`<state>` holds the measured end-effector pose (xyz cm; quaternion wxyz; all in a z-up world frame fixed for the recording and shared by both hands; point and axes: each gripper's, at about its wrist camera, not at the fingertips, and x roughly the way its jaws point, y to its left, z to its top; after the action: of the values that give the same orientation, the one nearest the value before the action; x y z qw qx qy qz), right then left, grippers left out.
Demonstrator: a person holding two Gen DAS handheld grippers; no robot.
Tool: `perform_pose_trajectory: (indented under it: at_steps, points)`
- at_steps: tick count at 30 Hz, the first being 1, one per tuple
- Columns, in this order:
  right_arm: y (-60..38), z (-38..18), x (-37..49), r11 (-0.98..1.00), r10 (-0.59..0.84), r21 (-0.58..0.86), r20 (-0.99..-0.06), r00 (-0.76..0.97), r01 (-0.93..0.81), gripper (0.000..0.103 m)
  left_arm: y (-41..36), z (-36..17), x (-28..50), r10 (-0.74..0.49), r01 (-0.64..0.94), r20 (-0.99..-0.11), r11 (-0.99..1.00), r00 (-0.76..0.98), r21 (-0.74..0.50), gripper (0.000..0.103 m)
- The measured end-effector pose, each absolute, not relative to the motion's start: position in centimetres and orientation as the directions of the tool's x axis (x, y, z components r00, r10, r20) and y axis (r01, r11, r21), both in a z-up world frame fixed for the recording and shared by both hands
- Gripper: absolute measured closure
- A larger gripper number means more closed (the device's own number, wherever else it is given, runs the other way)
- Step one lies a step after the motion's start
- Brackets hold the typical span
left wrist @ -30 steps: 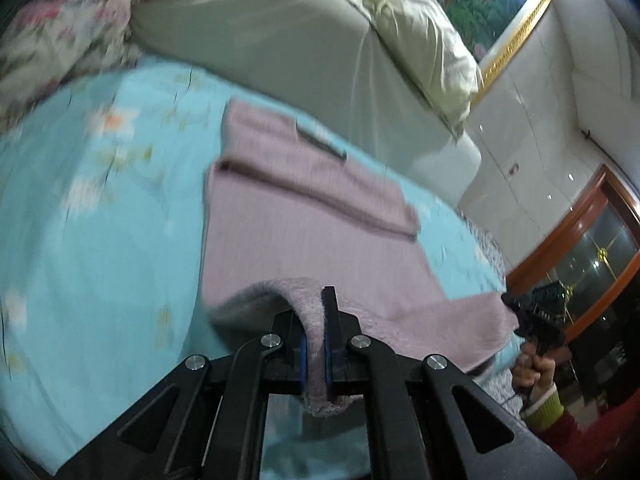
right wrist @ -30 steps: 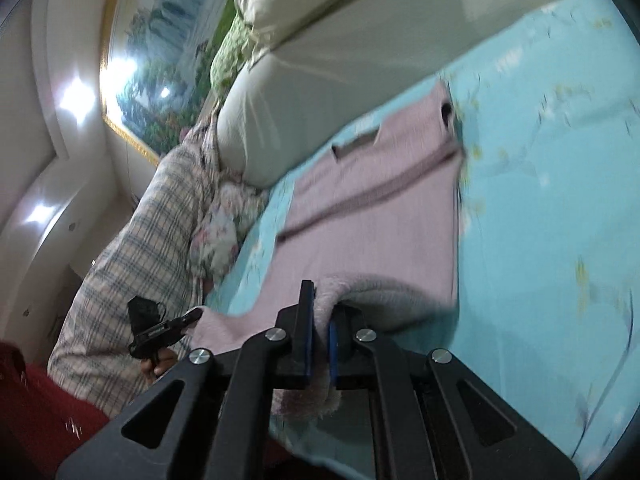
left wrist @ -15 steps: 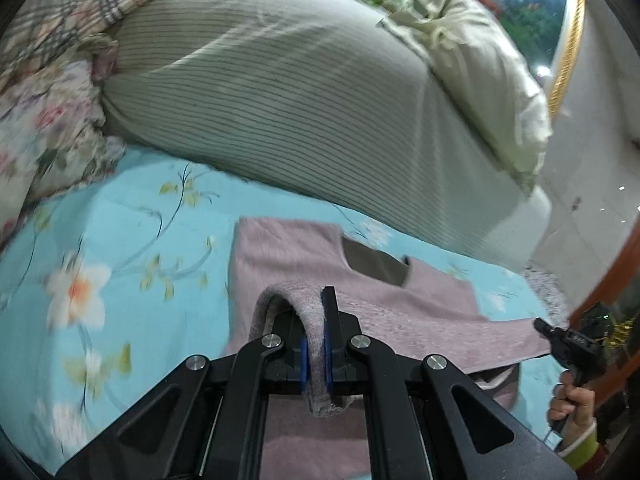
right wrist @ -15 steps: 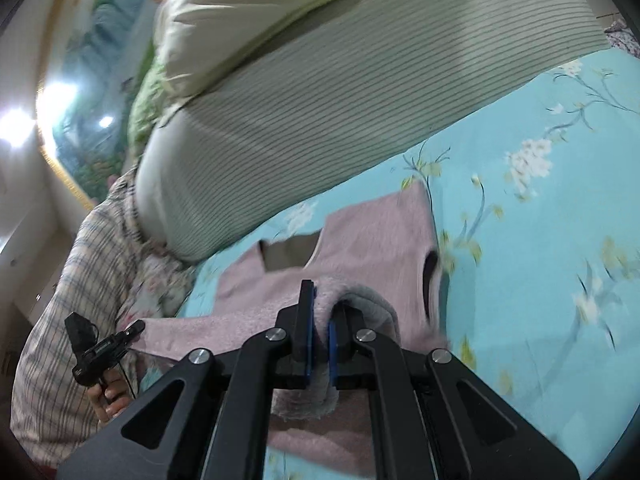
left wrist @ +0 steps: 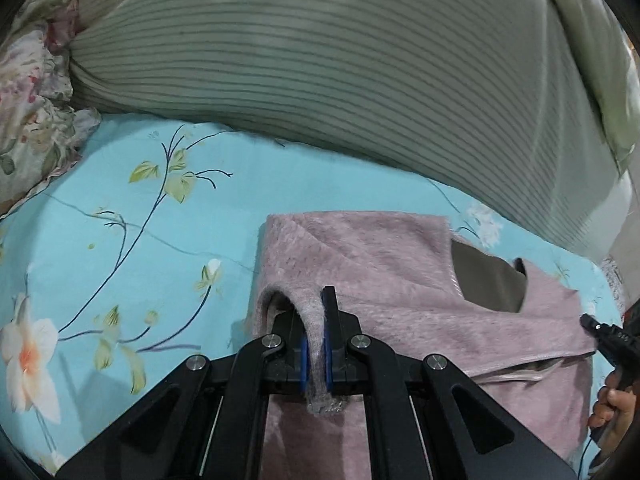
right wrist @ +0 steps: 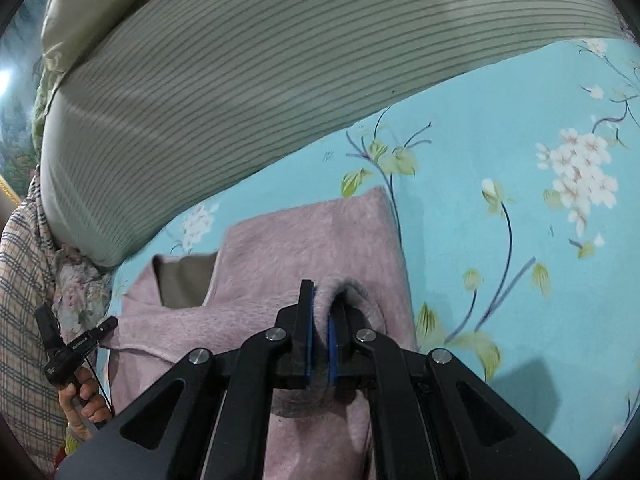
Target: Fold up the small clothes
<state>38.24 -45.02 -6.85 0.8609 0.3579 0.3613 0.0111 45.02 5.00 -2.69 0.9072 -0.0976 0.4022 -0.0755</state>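
A small pink fuzzy sweater (left wrist: 384, 256) lies on the turquoise floral bedsheet (left wrist: 160, 208), its lower part doubled over toward the grey-lined neckline (left wrist: 488, 284). My left gripper (left wrist: 316, 320) is shut on the sweater's left hem corner. My right gripper (right wrist: 320, 308) is shut on the right hem corner of the sweater (right wrist: 304, 240). Both hold the hem low over the upper part of the garment. The right gripper also shows at the edge of the left wrist view (left wrist: 608, 340), and the left one in the right wrist view (right wrist: 76, 348).
A large striped grey-green pillow (left wrist: 340, 64) lies just beyond the sweater and also shows in the right wrist view (right wrist: 240, 80). A floral cushion (left wrist: 28, 92) sits at the far left, a plaid blanket (right wrist: 20, 300) beside it. Bare sheet (right wrist: 520, 220) extends to the right.
Both grippers have carried the hem forward over the sweater toward the neckline and lowered it. The views have swung from the room toward the pillow.
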Motion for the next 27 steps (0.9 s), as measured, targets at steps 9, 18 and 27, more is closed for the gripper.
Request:
perform_pose_trajectory:
  at_steps: [9, 18, 27]
  points:
    - [-45.4, -5.2, 34.9, 0.738, 0.288, 0.635, -0.603, 0.744, 0.228, 0.091, 5.3, -3.2, 42.2, -0.262, 0.106, -0.735, 0.962, 0.626, -0.253, 0.082]
    - [-35.2, -4.2, 33.2, 0.868, 0.428, 0.492, -0.669, 0.608, -0.07, 0.087, -2.6, -5.3, 34.3, -0.421, 0.377, -0.78, 0.89, 0.464, -0.256, 0.079]
    - [-34.5, -7.0, 42.1, 0.929, 0.339, 0.365, -0.769, 0.541, -0.063, 0.088, -6.6, -6.1, 42.7, -0.285, 0.391, -0.861, 0.913, 0.42, -0.112, 0.086]
